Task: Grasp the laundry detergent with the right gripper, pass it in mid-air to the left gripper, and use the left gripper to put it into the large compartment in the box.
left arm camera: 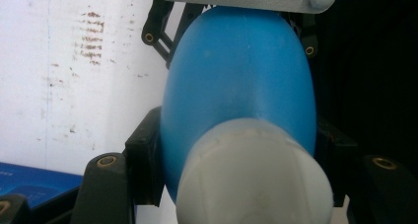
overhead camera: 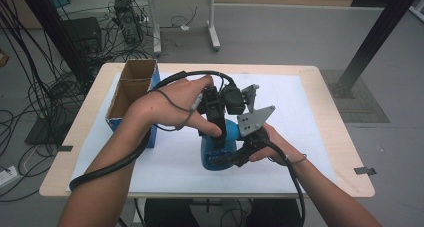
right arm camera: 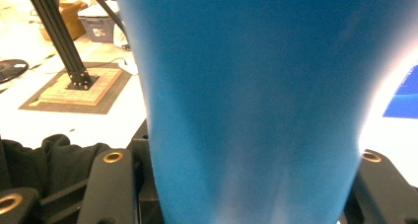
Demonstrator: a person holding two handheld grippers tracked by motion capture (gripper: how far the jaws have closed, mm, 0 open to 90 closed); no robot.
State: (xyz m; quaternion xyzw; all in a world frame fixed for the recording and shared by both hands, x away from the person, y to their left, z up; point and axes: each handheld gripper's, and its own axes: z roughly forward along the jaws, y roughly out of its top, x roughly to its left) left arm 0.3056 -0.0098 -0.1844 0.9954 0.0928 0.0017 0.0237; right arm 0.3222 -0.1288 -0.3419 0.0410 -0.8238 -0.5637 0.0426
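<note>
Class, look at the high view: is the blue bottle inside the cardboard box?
No. The blue bottle is held between both grippers over the white mat, apart from the cardboard box.

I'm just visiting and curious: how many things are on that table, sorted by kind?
Blue bottles: 1, the blue bottle with a whitish cap, held between both sets of jaws.
Cardboard boxes: 1, the open box at the table's left.
Hand-held grippers: 2, left gripper, right gripper.
Total: 4

You see a solid blue bottle (left arm camera: pixel 236 81) with a whitish cap (left arm camera: pixel 251 179), black grippers, a white mat (overhead camera: pixel 300 112), and a brown-lined box (overhead camera: pixel 132 87) with blue sides.
</note>
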